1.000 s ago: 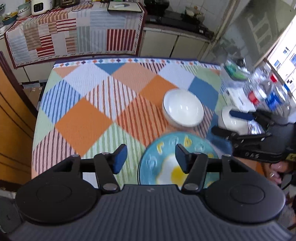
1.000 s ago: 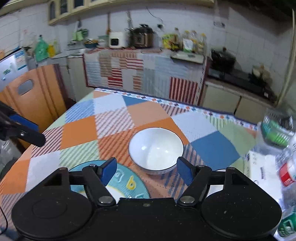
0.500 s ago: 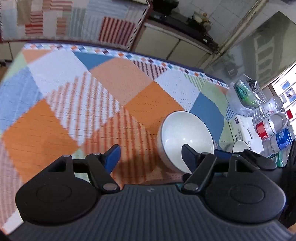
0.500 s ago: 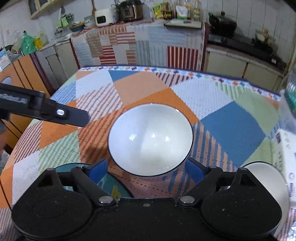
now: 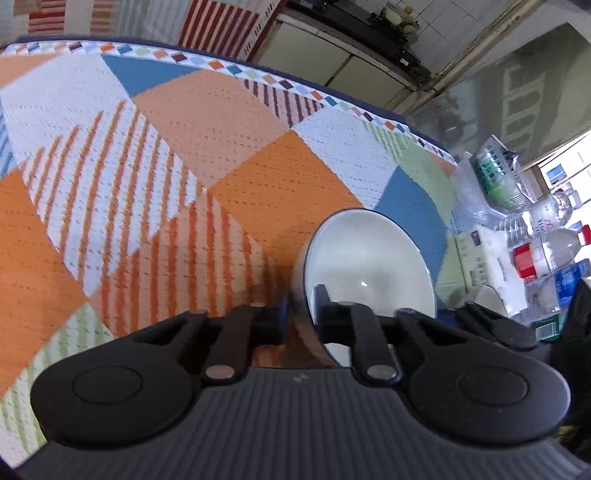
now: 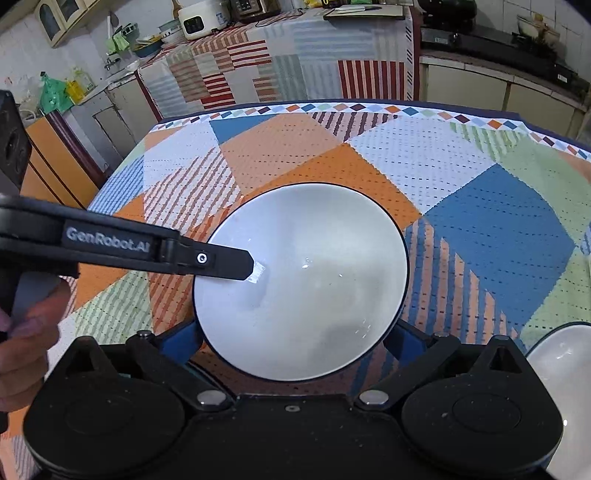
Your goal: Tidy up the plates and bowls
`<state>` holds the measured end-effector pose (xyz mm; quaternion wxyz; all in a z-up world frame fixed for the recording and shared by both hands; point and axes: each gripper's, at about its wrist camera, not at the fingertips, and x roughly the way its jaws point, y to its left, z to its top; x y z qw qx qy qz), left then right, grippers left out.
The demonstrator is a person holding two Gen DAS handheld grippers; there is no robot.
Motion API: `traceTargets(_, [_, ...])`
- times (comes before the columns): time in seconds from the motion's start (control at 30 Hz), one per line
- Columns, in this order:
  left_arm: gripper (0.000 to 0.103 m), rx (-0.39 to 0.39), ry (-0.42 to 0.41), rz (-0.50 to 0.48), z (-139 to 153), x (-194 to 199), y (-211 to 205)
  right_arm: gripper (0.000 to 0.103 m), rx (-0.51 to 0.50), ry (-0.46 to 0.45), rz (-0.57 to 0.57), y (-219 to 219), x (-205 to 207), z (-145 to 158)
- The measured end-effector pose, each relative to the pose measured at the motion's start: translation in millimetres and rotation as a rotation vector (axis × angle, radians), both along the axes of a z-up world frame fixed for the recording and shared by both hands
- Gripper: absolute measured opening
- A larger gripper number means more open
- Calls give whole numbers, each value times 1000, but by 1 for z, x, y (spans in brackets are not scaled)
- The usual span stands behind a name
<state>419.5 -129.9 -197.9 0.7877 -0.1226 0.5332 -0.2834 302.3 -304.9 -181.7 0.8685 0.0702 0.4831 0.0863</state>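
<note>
White bowl (image 6: 301, 280) pinched at the rim by the left gripper (image 5: 297, 314), so clamped on for sure: one finger (image 5: 321, 301) down inside the bowl (image 5: 369, 266), the other hugging the outside wall, jaws narrowed to just the thickness of the rim. Same grab seen from the right wrist camera as a long black finger (image 6: 221, 264) of the left gripper (image 6: 253, 267) poking in over the bowl's left edge, tip pressed on the inner surface, left hand (image 6: 22, 332) wrapped round the handle at the frame edge. Right gripper (image 6: 293, 339) spread wide, holding nothing, blue pads (image 6: 183, 341) sitting either side of the bowl's near edge and partly tucked under it; can't tell if touching or not. Bowl itself roughly mid-table on the patchwork tablecloth (image 6: 480, 240), over the orange striped patch; hard to say whether flat on the cloth or tipped up a bit. Second, smaller white bowl (image 6: 554, 369) just off to the right, apart from the big one, also peeking out behind the left gripper's body (image 5: 487, 299). Further right, plastic bottles (image 5: 535, 254) bunched at the table edge. Beyond the table, counter draped in a striped cloth (image 6: 295, 74) with a white rice cooker (image 6: 199, 18) on top.
</note>
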Motion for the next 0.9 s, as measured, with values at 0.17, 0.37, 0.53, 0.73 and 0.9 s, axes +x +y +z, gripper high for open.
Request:
traceTargets(0.17, [12, 43, -17, 7, 6, -4, 5, 103, 5, -24, 23, 6, 1, 1])
traceTargets(0.37, [12, 75, -33, 42, 23, -6, 35, 103, 13, -61, 85, 28, 5, 10])
traceTargets(0.53, [12, 111, -50, 94, 32, -6, 66, 103, 32, -93, 145, 56, 15, 16])
traceTargets(0.73, [12, 119, -14, 146, 20, 3, 93, 103, 27, -64, 180, 85, 30, 10])
traceTargets(0.9, [12, 136, -20, 167, 8, 4, 96, 103, -24, -51, 223, 98, 38, 4])
